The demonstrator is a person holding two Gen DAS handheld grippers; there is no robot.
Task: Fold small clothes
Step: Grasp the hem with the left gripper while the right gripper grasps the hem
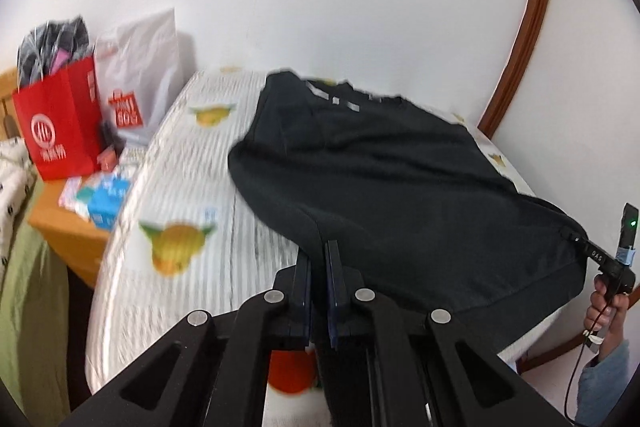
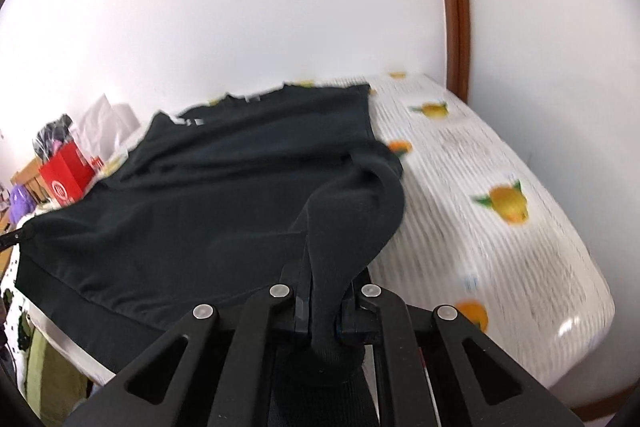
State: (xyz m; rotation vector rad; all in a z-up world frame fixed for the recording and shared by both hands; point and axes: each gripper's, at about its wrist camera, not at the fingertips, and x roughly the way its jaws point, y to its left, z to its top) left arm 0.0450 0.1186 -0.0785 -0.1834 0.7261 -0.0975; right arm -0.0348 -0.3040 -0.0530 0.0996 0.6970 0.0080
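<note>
Black garment on white-striped, orange-fruit-print sheet; red bag

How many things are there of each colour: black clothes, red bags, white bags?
Black: 1, the black sweatshirt, clamped by the left gripper and the right gripper.
Red: 1, the red paper bag.
White: 1, the white plastic bag.
Total: 3.

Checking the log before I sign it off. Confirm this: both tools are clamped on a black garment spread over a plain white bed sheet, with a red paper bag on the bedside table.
One detail is wrong: the bed sheet is not plain; the right wrist view shows it striped white with a printed orange-fruit pattern. The rest stands: the left tool and right tool are both clamped on the black garment, and the red paper bag sits on the bedside table.
</note>
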